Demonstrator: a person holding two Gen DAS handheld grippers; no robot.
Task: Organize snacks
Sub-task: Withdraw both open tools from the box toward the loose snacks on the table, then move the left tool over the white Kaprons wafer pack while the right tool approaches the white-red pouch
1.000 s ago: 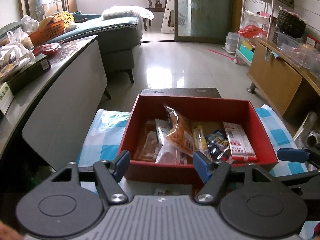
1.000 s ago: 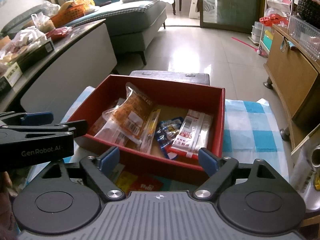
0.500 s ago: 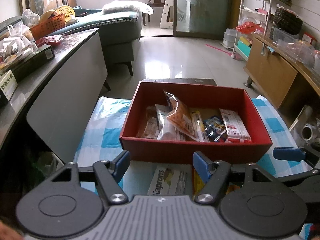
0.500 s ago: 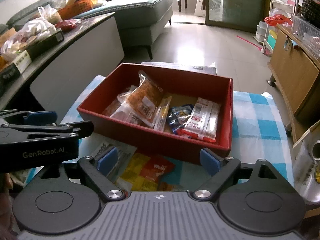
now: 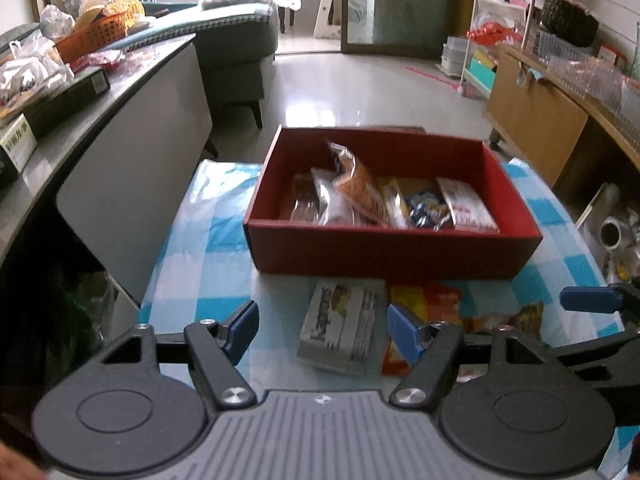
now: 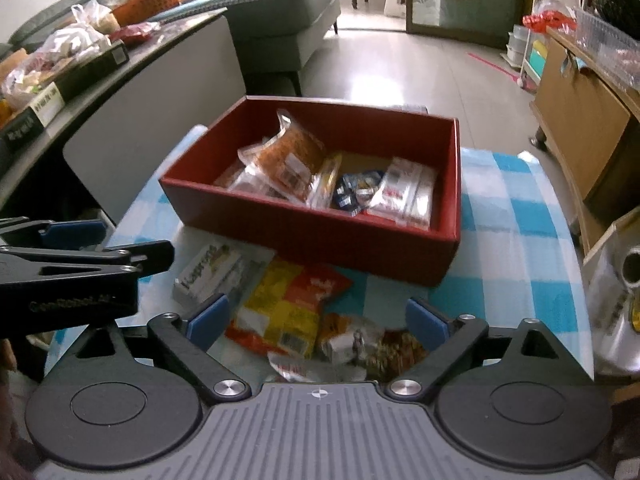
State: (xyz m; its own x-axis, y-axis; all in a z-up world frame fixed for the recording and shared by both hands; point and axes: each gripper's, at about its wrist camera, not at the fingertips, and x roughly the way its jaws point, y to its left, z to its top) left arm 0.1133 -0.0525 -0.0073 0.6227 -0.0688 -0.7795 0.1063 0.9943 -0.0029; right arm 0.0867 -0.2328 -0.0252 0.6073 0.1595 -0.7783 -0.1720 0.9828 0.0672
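A red box [image 5: 392, 250] [image 6: 320, 236] stands on the blue-checked cloth and holds several snack packets, among them an orange bag [image 5: 360, 190] [image 6: 292, 156] and a red-white pack [image 5: 466, 204] [image 6: 404, 192]. In front of the box lie a grey-white Kaprons pack [image 5: 340, 324] [image 6: 206, 268], a yellow-red bag [image 6: 288, 308] [image 5: 424, 300] and small packets [image 6: 360, 340]. My left gripper [image 5: 322, 332] is open and empty above the Kaprons pack. My right gripper [image 6: 316, 320] is open and empty above the yellow-red bag.
A grey counter [image 5: 100, 100] with bags and boxes runs along the left. A wooden cabinet [image 5: 540, 120] stands to the right. A metal tin [image 6: 632, 268] sits at the table's right edge. A sofa [image 5: 236, 48] is beyond.
Both grippers have pulled back from the red box. The loose packets in front of the box have come into view. Both stay open.
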